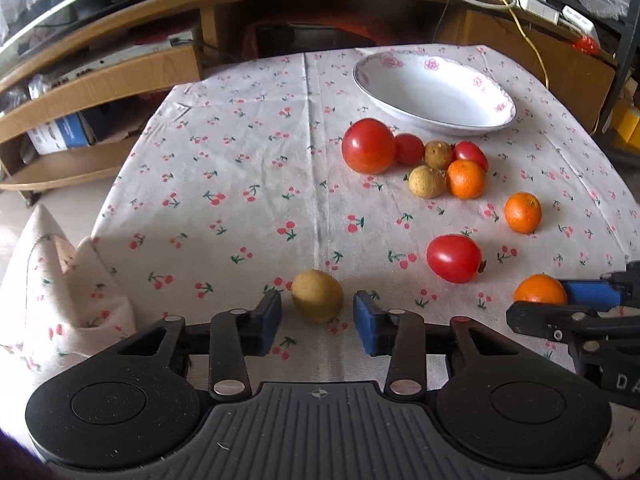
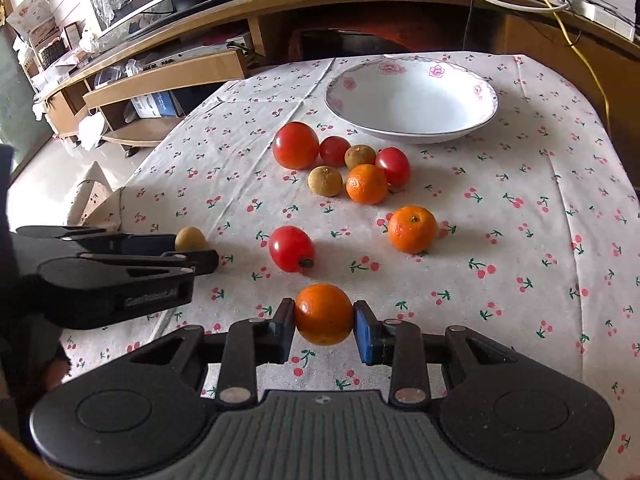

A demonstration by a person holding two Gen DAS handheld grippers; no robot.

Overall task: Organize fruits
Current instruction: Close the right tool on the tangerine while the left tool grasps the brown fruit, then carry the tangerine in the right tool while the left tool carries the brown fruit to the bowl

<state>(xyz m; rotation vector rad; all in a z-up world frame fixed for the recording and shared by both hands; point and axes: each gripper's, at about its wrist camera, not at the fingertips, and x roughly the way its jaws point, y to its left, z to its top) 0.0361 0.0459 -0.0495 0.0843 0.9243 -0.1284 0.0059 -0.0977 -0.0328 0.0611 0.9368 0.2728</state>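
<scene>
The right hand-held gripper [image 2: 324, 326] clamps an orange [image 2: 324, 314] between its blue pads, near the worktop's [image 2: 520, 160] front edge. To its left, the left hand-held gripper [image 1: 317, 318] stands wide around a tan fruit [image 1: 317, 295], pads not touching it. Ahead lie a lone tomato [image 2: 291, 249], another orange [image 2: 413, 229], then a tight fruit cluster [image 2: 340, 162] before an empty white bowl [image 2: 412, 98]. Bare cherry-print cloth spreads right; wooden shelving [image 2: 168, 76] stands beyond
</scene>
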